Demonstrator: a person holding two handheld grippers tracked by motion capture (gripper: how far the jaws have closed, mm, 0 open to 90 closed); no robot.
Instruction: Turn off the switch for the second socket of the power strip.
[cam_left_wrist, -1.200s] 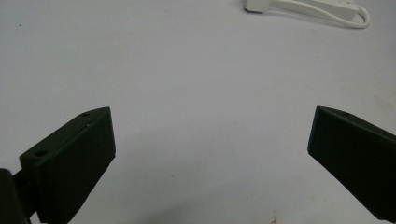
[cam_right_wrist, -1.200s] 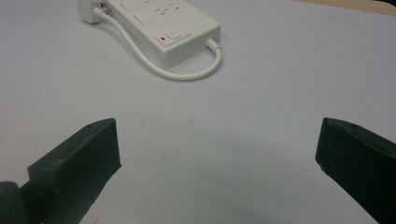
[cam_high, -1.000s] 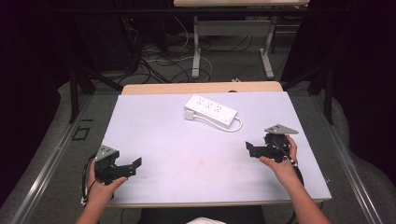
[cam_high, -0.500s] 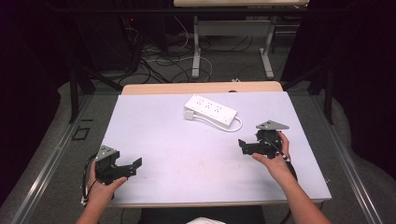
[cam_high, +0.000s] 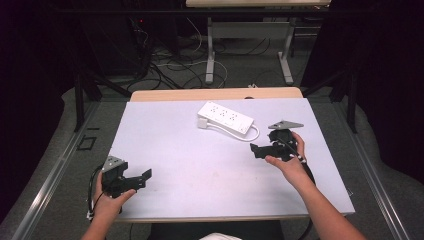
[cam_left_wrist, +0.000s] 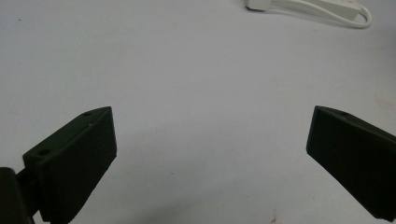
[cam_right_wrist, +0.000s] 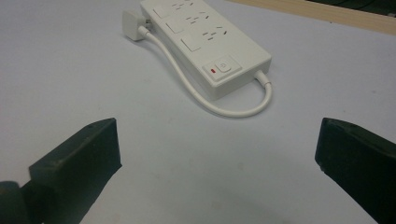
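The right gripper (cam_high: 260, 150) hovers jaws spread just short of the white power strip (cam_high: 226, 117) lying mid-table, its plug (cam_right_wrist: 132, 26) seemingly tucked at the far end, untouched.

A white power strip (cam_high: 226, 117) lies alone on a pale grey worktop (cam_high: 200, 165).

The strip sits toward the far edge, a little right of centre and angled across the surface, its socket face up and its switch with a small red mark (cam_right_wrist: 213, 71) at the right-hand end. A white cord (cam_right_wrist: 205, 100) leaves that end, curves in a loop along the near side and runs back to a white plug (cam_right_wrist: 132, 24) resting flat on the worktop at the strip's other end. A strip of light wood (cam_high: 215, 94) borders the far edge. The worktop's near surface bears only faint specks.
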